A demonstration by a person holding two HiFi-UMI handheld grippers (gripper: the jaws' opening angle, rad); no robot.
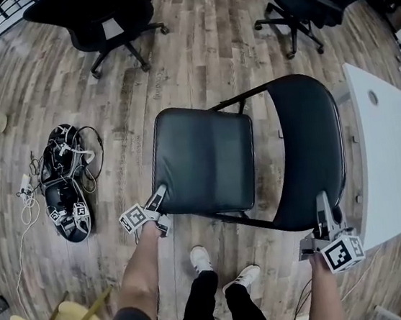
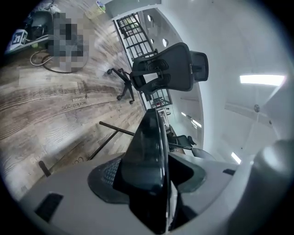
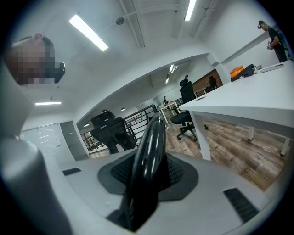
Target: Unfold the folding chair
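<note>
Left hand-held gripper (image 1: 162,209) sits at the chair's (image 1: 293,202) near left corner; its jaws stand spread, the seat (image 1: 203,155) edge loose between them; the one chair stands open on the floor, just ahead of both hands; right hand-held gripper (image 1: 324,213) pinches the back (image 1: 309,128) at the chair's near right; two hand-held grippers, equally near.

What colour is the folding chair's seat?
The seat is black; head view shows it best.
</note>
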